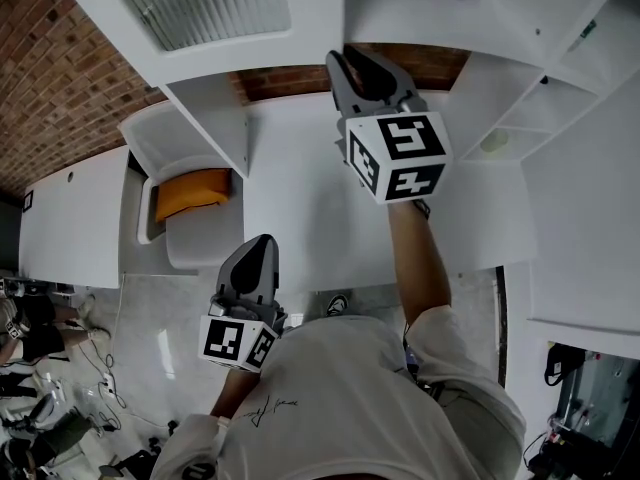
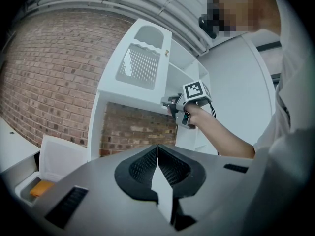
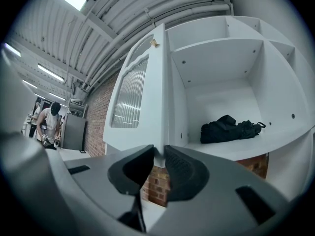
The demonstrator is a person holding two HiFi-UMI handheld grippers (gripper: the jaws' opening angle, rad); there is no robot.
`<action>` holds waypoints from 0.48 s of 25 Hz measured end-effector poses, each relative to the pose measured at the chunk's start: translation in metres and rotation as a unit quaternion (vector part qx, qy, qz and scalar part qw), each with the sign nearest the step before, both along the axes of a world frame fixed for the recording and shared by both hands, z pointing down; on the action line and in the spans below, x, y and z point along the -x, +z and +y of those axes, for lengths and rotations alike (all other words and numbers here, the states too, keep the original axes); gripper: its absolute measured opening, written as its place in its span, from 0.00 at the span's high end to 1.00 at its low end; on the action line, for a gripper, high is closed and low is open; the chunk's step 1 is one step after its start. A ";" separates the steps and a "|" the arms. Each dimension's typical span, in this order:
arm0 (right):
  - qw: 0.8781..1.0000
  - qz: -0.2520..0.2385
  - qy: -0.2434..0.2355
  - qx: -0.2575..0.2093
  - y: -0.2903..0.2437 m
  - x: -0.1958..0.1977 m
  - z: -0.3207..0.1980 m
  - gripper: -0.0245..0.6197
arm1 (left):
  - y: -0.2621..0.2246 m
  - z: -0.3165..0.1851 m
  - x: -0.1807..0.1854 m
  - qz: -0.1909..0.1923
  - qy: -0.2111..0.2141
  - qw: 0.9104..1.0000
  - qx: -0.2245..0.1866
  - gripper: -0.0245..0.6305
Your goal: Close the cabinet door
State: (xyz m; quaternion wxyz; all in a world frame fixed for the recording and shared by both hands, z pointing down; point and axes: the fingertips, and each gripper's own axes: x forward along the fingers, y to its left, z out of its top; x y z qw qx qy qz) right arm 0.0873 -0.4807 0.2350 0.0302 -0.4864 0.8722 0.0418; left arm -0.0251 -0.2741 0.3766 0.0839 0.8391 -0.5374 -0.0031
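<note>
A red brick wall (image 2: 44, 82) is seen at the back. Pipes (image 3: 162, 9) and strip lights (image 3: 51, 73) are carried along the ceiling, and a pale floor (image 1: 160, 348) is shown below.

I make out a brick wall (image 3: 100, 124); right of it lies a black bag (image 3: 229, 128), left of it stands a person (image 3: 49, 123), near its foot an orange object (image 2: 39, 188)

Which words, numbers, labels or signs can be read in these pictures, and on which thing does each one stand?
No text can be read in any view.
Marker cubes: black-and-white square patterns only, no letters or numbers.
Shirt: a dark scribble-like print, too small to read.
Cabinet door: no lettering seen.
</note>
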 end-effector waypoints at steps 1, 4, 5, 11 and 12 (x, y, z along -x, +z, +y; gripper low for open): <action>1.000 -0.001 0.002 -0.001 0.000 0.000 -0.001 0.84 | 0.001 0.000 0.000 0.000 0.000 1.000 0.001 0.94; 1.000 0.001 0.005 -0.002 0.001 -0.001 -0.004 0.84 | 0.002 0.000 0.000 0.000 -0.003 1.000 0.003 0.94; 1.000 0.001 0.005 -0.002 0.001 -0.001 -0.005 0.84 | 0.003 0.000 0.001 0.000 -0.004 1.000 0.004 0.94; 1.000 0.004 0.012 -0.006 0.000 -0.001 -0.010 0.85 | 0.002 0.001 0.002 -0.012 -0.009 1.000 -0.002 0.94; 1.000 0.004 0.012 -0.006 0.000 0.000 -0.011 0.85 | 0.002 0.000 0.002 -0.011 -0.008 1.000 -0.001 0.94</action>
